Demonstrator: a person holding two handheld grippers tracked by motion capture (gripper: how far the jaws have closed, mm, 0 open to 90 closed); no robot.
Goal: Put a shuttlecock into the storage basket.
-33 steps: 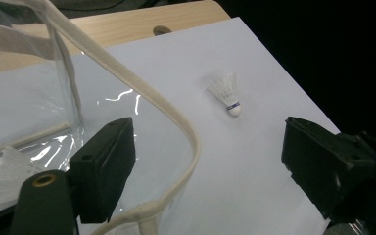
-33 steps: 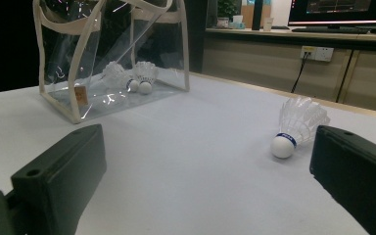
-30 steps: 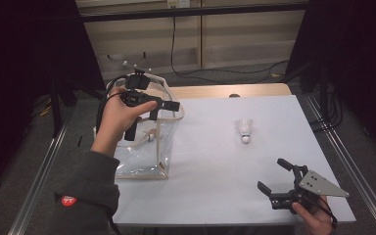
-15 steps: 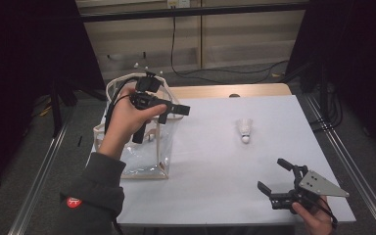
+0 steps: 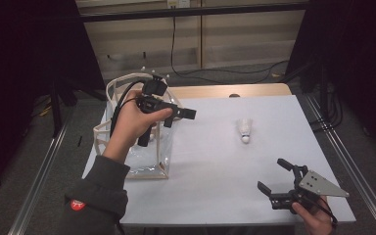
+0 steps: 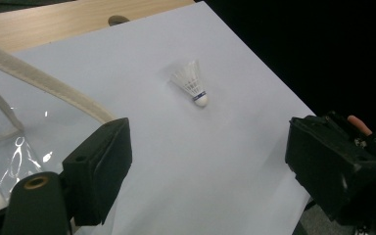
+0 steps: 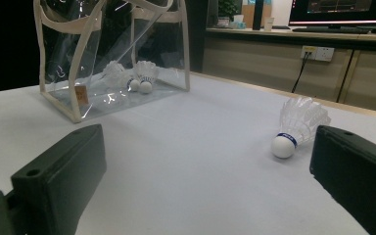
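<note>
Shuttlecocks into bag: two in, one left

Desk w/ clear bag at left, 2 shuttlecocks inside; last shuttlecock lies loose mid-desk. Left hand-held gripper spread, empty, beside bag; right hand-held gripper spread, empty, near front edge.

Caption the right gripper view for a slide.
Open right gripper facing a shuttlecock on the white table, clear bag holding two more behind.

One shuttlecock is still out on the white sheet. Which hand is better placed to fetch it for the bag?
Probably the left. The left gripper is open, empty and raised beside the clear bag, aimed at the shuttlecock. The right gripper sits open at the table's near edge, farther from the bag.
</note>
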